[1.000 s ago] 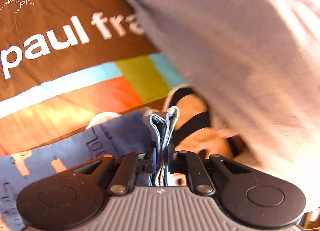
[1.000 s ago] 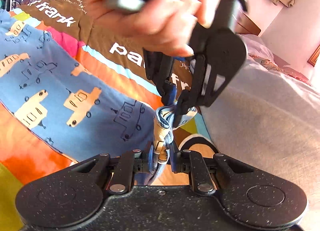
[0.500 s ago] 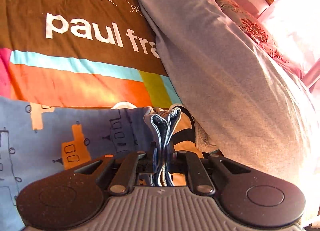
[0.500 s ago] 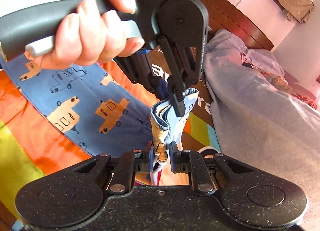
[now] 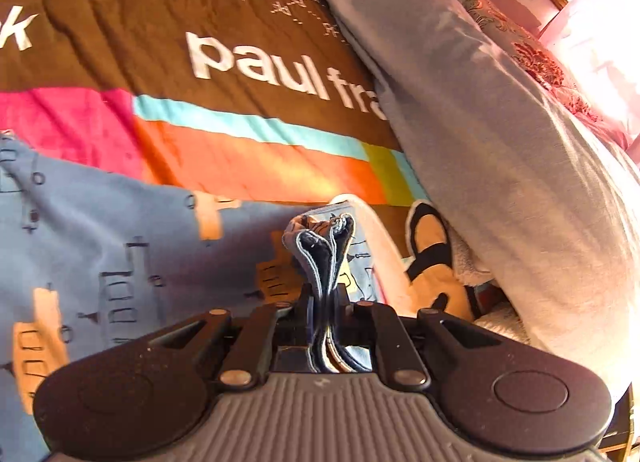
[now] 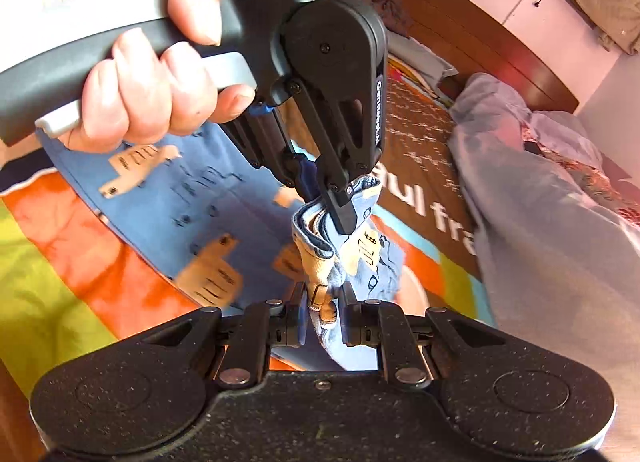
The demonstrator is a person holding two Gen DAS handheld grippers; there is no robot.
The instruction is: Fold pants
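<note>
Both claws clamp bunched blue pants hem: left claw and right claw close together, pants lifted above striped blanket on bed.

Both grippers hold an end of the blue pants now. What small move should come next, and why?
Probably lower both ends together onto the flat part of the pants. The left gripper and right gripper are each shut on bunched fabric, close together above the bedspread, so the fold seems carried over but not yet laid down.
</note>
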